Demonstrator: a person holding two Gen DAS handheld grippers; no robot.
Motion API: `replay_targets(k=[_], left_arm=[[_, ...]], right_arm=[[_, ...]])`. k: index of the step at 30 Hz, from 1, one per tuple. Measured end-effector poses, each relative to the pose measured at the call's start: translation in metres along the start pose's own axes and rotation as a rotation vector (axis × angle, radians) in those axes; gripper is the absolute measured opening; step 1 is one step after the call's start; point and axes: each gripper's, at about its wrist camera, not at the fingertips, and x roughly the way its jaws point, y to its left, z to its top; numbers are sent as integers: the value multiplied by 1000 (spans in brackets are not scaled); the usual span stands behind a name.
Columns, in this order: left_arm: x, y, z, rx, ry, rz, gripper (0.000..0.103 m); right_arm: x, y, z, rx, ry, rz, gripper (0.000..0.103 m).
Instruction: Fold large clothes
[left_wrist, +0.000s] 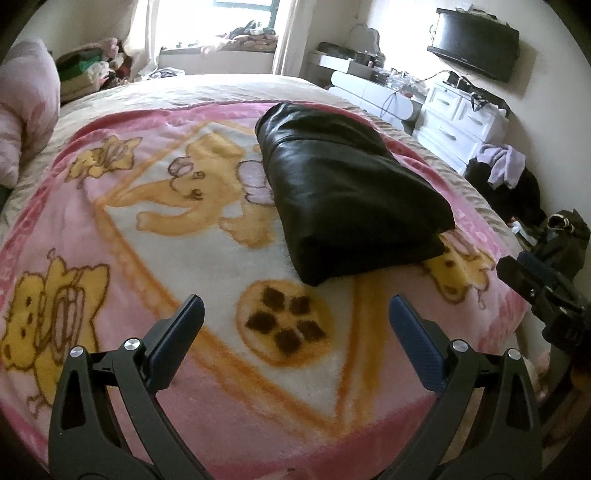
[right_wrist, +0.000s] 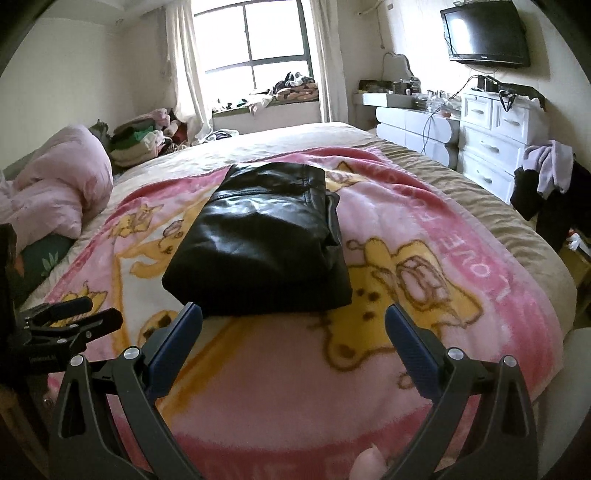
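The black leather garment (right_wrist: 258, 243) lay folded into a thick rectangle near the middle of the pink cartoon blanket (right_wrist: 424, 229), its long axis running from the near edge of the bed toward the window (right_wrist: 255, 40). Both tools hung low over the blanket's near edge, aimed at the bundle: the left gripper (left_wrist: 295, 317) had its jaws wide apart and empty, short of the garment, and the right gripper (right_wrist: 293, 321) was likewise spread, its tips just at the bundle's near fold. A pink quilt (right_wrist: 62, 177) was heaped by the bed's left edge; white drawers (right_wrist: 491, 144) and a wall television (right_wrist: 487, 33) stood to the right.
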Motion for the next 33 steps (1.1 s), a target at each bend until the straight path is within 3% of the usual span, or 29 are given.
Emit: replay_targets(k=[33], left_arm=[[-5, 5, 6, -36, -10, 12, 94]], right_arm=[[-3, 19, -2, -53, 14, 23, 99]])
